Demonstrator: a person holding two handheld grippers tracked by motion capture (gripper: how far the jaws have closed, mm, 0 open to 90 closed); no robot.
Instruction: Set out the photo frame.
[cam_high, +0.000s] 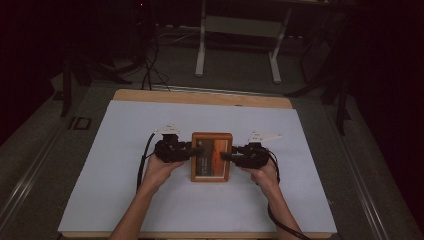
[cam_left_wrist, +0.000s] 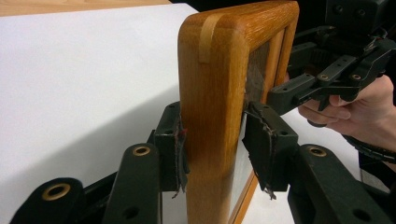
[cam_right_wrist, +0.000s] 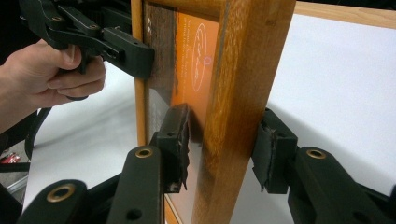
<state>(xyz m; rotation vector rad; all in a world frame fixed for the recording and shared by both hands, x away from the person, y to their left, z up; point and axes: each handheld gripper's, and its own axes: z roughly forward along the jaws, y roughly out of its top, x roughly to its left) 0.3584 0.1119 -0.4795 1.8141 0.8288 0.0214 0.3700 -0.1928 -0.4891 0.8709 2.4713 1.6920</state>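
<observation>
A wooden picture frame with an orange and dark picture lies level over the white sheet, between my two grippers. My left gripper is shut on its left rail; in the left gripper view the pads press both faces of the wood, around my left gripper. My right gripper is shut on the right rail. In the right gripper view my right gripper clamps the frame, one pad on the glass, one behind. Each view shows the opposite gripper across the frame.
The white sheet covers a wooden table. Behind the table stand the white legs of a desk, with cables on the dark floor. Cables trail from both grippers towards the table's front edge.
</observation>
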